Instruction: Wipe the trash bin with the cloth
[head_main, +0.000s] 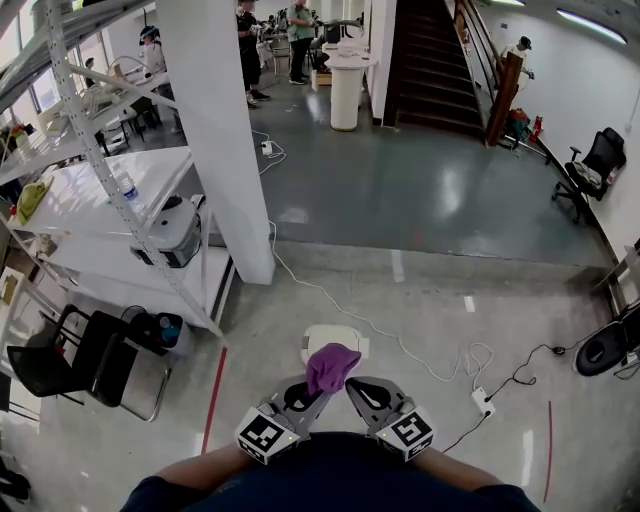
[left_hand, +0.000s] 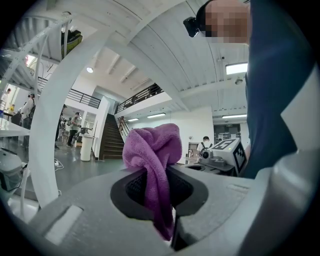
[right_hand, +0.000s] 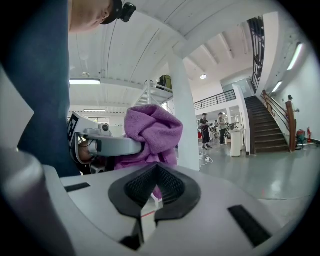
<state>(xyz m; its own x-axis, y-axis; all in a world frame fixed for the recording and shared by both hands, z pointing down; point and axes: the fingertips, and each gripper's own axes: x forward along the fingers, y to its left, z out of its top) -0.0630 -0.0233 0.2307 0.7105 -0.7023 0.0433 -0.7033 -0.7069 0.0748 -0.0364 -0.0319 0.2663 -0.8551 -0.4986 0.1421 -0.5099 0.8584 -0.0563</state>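
- At 9 o'clock in the head view I've got a white shelving rack (head_main: 110, 200), with a white pillar (head_main: 225, 150) just beside it at 11 o'clock.
- The left gripper (head_main: 315, 395) sits at 7 o'clock, jaws clamped on the purple cloth (head_main: 332, 367). Its own view shows the fabric pinched between the pads and bunched up above them.
- The cloth hangs over the white trash bin (head_main: 312, 343), which is on the floor at 6 o'clock. It covers part of the bin's top, but I can't tell if it touches.
- The right gripper (head_main: 355, 388) is at 5 o'clock, jaws together with nothing between them. The cloth is just past its tips, toward 11 o'clock in its own view.
- A white power strip (head_main: 484, 402) lies on the floor at 4 o'clock, well apart from the bin.
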